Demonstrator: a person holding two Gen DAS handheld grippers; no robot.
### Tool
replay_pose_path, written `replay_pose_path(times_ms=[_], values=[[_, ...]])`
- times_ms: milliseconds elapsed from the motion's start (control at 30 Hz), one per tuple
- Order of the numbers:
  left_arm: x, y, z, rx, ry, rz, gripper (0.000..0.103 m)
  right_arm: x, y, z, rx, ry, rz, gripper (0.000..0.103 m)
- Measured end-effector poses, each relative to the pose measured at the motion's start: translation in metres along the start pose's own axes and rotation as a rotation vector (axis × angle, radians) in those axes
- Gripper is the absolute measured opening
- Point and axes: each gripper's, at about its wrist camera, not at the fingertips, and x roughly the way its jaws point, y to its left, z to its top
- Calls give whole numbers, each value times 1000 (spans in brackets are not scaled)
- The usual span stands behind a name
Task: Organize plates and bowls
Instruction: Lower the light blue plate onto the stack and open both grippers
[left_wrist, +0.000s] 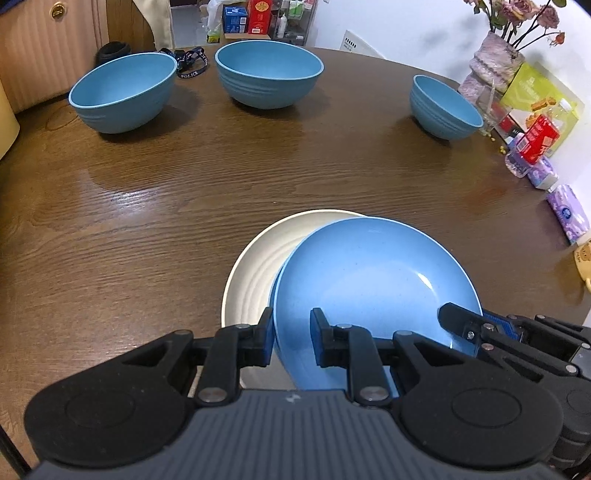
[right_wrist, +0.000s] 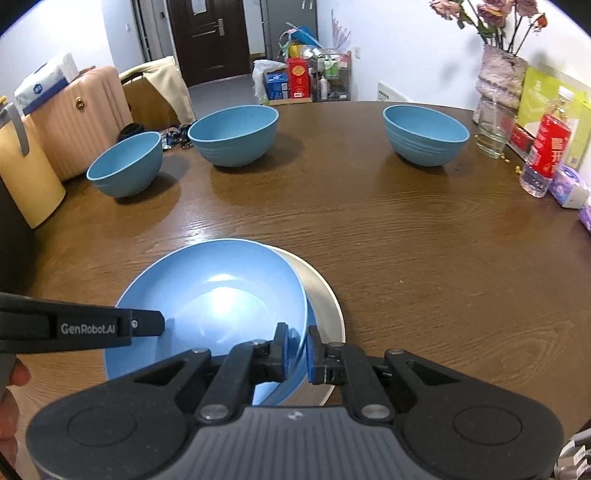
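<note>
Both tools pinch the blue plate (right_wrist: 207, 291), left tool (left_wrist: 291, 339) at its 9 o'clock rim, right tool (right_wrist: 297, 350) at 3, so uneven release could probably skid it off the white plate (left_wrist: 255, 258).

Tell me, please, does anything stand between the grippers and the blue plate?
Nothing visible does: both the left gripper and the right gripper already straddle the blue plate rim, which sits on the white plate.
</note>
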Motion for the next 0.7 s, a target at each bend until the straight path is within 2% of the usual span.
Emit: replay_pose_path(times_ms=[167, 700], values=[[11, -6, -1, 1, 17, 28, 21, 11, -5, 1, -28, 22, 9, 10], [21, -22, -6, 62, -1, 119, 21, 36, -14, 4, -85, 73, 39, 11]])
